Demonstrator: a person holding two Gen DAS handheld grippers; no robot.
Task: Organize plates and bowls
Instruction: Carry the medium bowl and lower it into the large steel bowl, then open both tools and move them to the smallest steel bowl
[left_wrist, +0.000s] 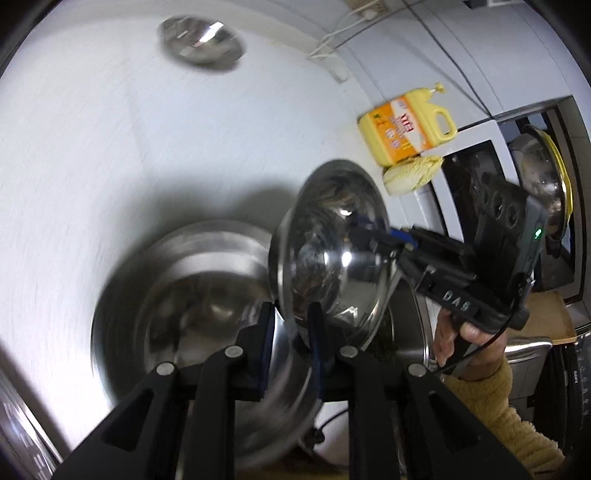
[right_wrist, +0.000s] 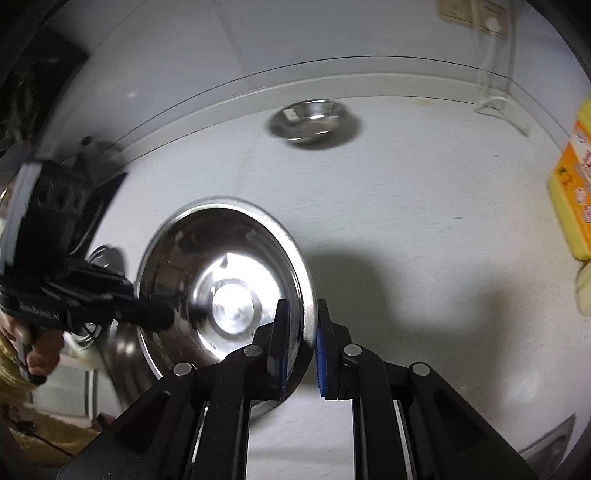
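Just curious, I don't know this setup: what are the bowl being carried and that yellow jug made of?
The bowl looks like polished stainless steel: mirror-like, with bright glints and reflections. The yellow jug looks like plastic: opaque, moulded handle, printed orange label.

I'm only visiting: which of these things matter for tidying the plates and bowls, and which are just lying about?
Part of the job: the steel bowl, held at its rim by the left gripper and the right gripper; the large bowl beneath it; the small bowl farther off on the counter.

Just lying about: the yellow jug; the cabbage; the white cable.
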